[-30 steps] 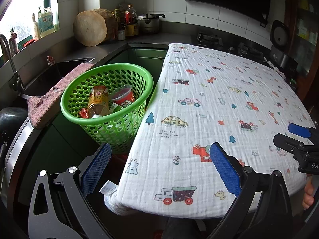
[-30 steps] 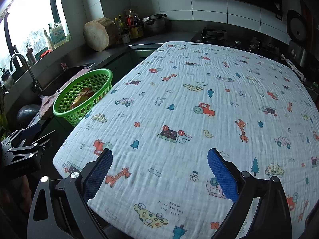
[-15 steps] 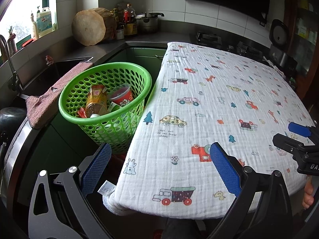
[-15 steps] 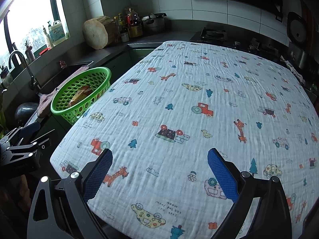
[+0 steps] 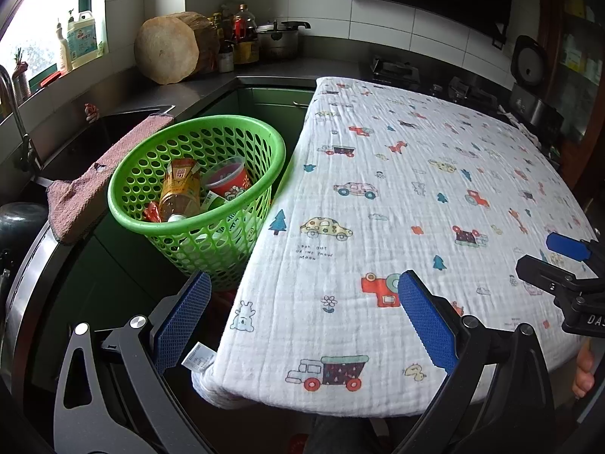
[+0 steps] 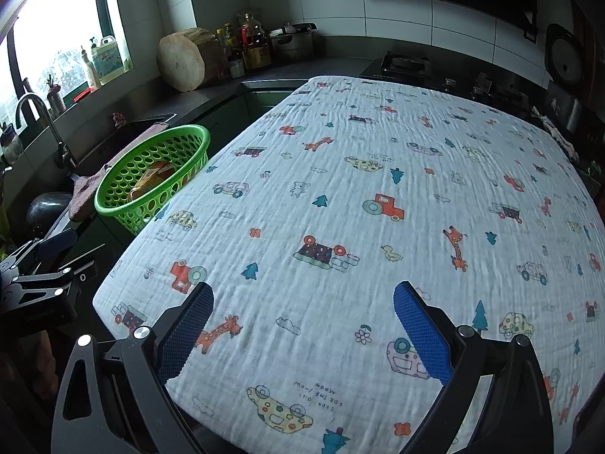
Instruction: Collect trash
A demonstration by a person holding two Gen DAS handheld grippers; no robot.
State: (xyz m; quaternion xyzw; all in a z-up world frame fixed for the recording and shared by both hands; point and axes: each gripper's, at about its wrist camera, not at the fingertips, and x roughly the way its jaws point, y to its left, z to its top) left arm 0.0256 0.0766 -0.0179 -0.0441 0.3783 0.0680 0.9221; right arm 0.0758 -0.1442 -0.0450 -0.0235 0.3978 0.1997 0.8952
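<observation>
- A tiled kitchen: a dark counter (image 5: 211,87) runs along the back, and a table under a white cartoon-print cloth (image 5: 416,208) fills the centre and right of both views.
- At the far left of the left wrist view, a tap (image 5: 15,121) is cut off by the frame edge, and a pink towel (image 5: 102,174) drapes over the sink edge.
- Left of centre, just beside the table's left edge, a green basket (image 5: 124,204) holds the trash. Inside, a plastic bottle (image 5: 179,196) lies tilted, cap end toward the lower near rim, long axis running up the frame. A red cup (image 5: 230,181) leans just to its right, mouth facing up and left. Smaller wrappers below them are hard to make out.
- In the right wrist view the basket (image 6: 113,204) sits mid-left, its contents mostly hidden by the rim.
- The left gripper (image 5: 302,317) hovers at bottom centre, jaws spread wide, holding nothing.
- The right gripper (image 6: 302,325) hangs over the cloth, jaws equally wide apart and empty.
</observation>
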